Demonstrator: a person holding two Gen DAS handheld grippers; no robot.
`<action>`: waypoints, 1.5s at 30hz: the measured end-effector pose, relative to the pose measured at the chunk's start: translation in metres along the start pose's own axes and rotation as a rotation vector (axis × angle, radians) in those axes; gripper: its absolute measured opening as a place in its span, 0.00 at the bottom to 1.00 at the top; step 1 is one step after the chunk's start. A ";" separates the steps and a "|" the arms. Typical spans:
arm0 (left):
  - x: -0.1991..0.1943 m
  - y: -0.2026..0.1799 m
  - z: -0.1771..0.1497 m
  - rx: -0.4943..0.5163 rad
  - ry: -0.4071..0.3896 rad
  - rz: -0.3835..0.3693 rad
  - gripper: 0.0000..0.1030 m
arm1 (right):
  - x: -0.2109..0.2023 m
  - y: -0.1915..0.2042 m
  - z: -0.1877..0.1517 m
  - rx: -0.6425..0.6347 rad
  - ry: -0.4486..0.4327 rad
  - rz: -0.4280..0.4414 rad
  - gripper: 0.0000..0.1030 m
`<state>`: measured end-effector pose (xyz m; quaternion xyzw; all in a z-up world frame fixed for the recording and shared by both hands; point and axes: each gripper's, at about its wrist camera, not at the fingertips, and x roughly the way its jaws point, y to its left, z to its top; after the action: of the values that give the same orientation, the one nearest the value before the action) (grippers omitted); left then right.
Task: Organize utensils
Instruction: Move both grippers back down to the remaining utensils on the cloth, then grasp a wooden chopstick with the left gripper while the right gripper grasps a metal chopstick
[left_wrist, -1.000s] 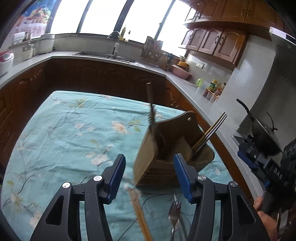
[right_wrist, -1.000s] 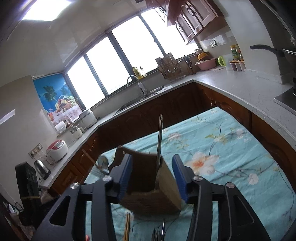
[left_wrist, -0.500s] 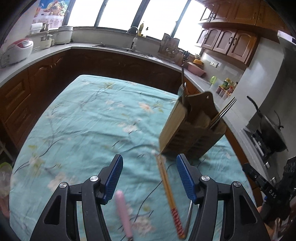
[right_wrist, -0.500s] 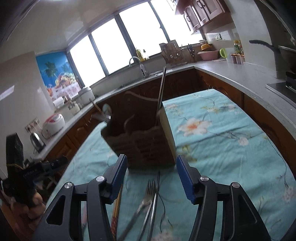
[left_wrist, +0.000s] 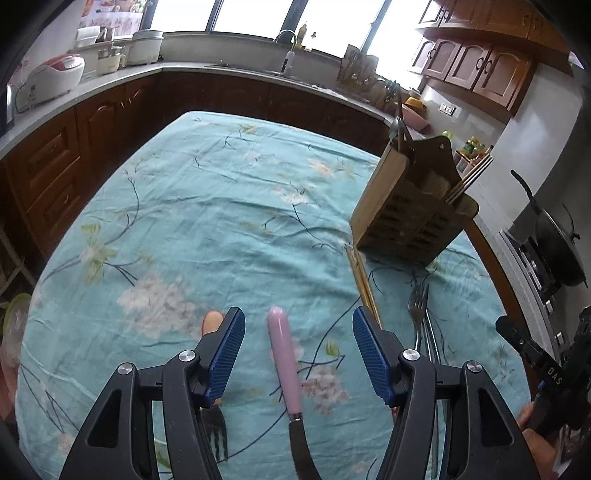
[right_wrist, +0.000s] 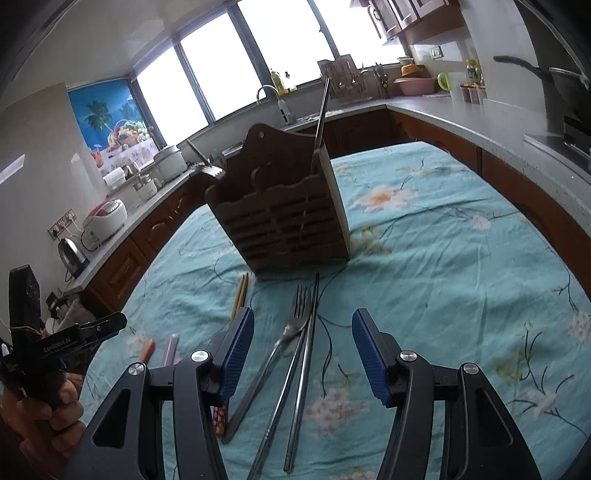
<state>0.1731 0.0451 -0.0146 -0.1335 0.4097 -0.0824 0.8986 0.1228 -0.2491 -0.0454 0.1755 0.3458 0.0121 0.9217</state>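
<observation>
Slatted brown wooden caddy (right_wrist: 284, 218) stands on the floral surface (left_wrist: 207, 221). Both grippers gape empty: left gripper (left_wrist: 298, 354) around a pink-handled knife (left_wrist: 283, 358), right gripper (right_wrist: 303, 354) over a fork (right_wrist: 291, 325) and chopsticks (right_wrist: 304, 354) at 6 o'clock of the caddy.

Two black plastic grippers, each with a triangular cut-out in either arm and a pair of silver screw heads per side. Ribbed blue pads (left_wrist: 226, 354) lining the fingers of the left gripper (left_wrist: 298, 356); same blue pads (right_wrist: 369, 360) on the right gripper (right_wrist: 303, 358). White "GenRobot.AI" lettering at nine o'clock on the left body seen from the right wrist, bare-skinned hand (right_wrist: 44, 413) around its handle. "DAS" lettering at four o'clock from the left wrist.
</observation>
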 end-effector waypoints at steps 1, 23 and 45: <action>0.001 -0.001 0.000 0.001 0.004 0.000 0.59 | 0.001 0.000 -0.001 0.000 0.004 -0.002 0.56; 0.069 -0.038 0.013 0.082 0.135 0.041 0.59 | 0.054 0.007 -0.012 -0.115 0.212 -0.107 0.55; 0.163 -0.064 0.056 0.151 0.181 0.053 0.51 | 0.121 -0.011 0.027 -0.165 0.332 -0.174 0.24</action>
<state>0.3193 -0.0483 -0.0765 -0.0468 0.4853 -0.1011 0.8672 0.2316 -0.2510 -0.1068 0.0643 0.5047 -0.0106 0.8608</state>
